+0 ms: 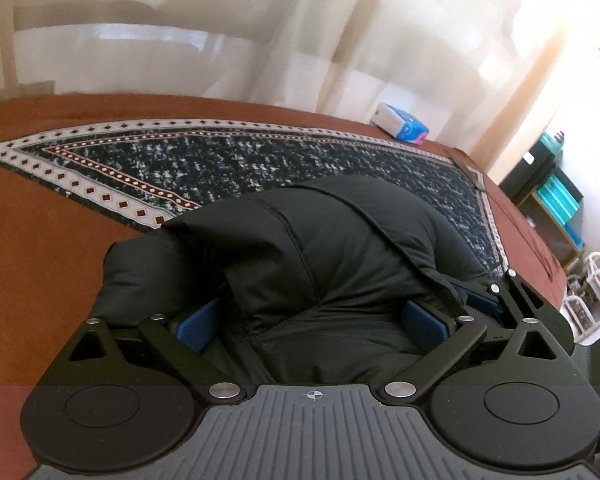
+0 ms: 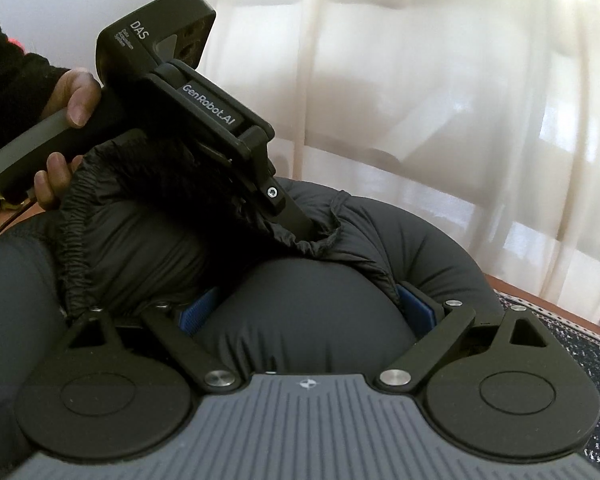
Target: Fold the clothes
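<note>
The jacket (image 1: 320, 264) lies bunched on a patterned rug (image 1: 228, 168) covering the rust-brown bed (image 1: 32, 248). Left gripper (image 1: 320, 320) and right gripper (image 2: 306, 312) each pinch its padding. Beyond the rug: a tissue pack (image 1: 402, 123), pale curtains (image 1: 380, 40), shelves (image 1: 556, 200).

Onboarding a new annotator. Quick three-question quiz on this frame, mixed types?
1. True or false: the left tongs have black puffer jacket fabric between their blue pads.
2. What lies under the jacket? A) patterned rug B) bare wooden floor C) glass table
3. Fill in: in the right wrist view, a hand grips the other tool's ____.

Key: 1 true; 2 A; 3 handle.
</note>
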Demonstrator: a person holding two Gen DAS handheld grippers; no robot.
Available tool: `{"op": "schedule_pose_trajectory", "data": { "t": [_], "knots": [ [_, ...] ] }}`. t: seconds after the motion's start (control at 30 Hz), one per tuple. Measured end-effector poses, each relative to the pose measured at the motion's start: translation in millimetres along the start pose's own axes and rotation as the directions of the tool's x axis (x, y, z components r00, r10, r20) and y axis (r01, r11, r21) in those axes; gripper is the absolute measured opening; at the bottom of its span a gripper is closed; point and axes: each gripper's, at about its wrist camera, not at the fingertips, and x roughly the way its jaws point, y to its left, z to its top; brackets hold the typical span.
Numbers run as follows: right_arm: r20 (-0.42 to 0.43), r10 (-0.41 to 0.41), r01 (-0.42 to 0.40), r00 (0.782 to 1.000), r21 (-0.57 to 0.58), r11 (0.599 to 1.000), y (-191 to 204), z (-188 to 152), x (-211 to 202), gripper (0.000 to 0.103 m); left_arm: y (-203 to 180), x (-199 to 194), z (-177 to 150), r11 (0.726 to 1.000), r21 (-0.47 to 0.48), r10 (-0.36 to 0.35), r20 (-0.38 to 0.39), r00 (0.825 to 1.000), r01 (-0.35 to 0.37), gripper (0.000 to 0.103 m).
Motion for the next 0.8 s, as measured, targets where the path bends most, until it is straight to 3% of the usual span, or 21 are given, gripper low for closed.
{"op": "schedule_pose_trajectory", "data": {
  "t": [0.1, 0.2, 0.33, 0.43, 0.5, 0.63, 0.8],
  "knots": [
    [-0.033, 0.031, -0.03, 0.999, 0.01, 0.999, -11.2, 11.2, -0.7, 0.094, -8.0, -16.2, 6.8, 0.999, -0.033, 0.033, 0.009, 0.999, -0.032, 0.1],
    [-0.083, 0.091, -0.088, 0.992, 0.039, 0.995, -22.7, 33.7, -10.9, 0.093, -15.6, -48.7, 5.9, 0.994, -0.093, 0.068, 0.07, 0.995, -0.061, 0.1],
    [-0.071, 0.13, -0.115, 0.989, 0.188, 0.976, -39.6, 62.8, -43.9, 0.096, -28.9, -87.3, -12.8, 0.981, -0.126, 0.164, 0.155, 0.974, -0.145, 0.1],
    [-0.055, 0.071, -0.052, 0.996, 0.284, 0.957, -71.0, 75.1, -61.6, 0.101, -33.5, -94.9, -30.4, 0.969, -0.128, 0.232, 0.161, 0.959, -0.212, 0.101],
    [-0.11, 0.056, -0.011, 0.992, 0.369, 0.929, -95.0, 74.6, -51.7, 0.102, -29.5, -93.1, -39.7, 0.956, -0.168, 0.263, 0.142, 0.954, -0.239, 0.103],
    [-0.233, 0.135, 0.057, 0.963, 0.666, 0.744, -134.7, 40.9, -38.1, 0.102, -21.1, -91.1, -47.1, 0.946, -0.245, 0.255, 0.153, 0.955, -0.213, 0.103],
    [-0.224, 0.291, 0.032, 0.93, 0.839, 0.543, -153.1, 17.0, -20.7, 0.102, -12.6, -98.7, -43.5, 0.942, -0.288, 0.227, 0.168, 0.959, -0.173, 0.103]
  ]
}}
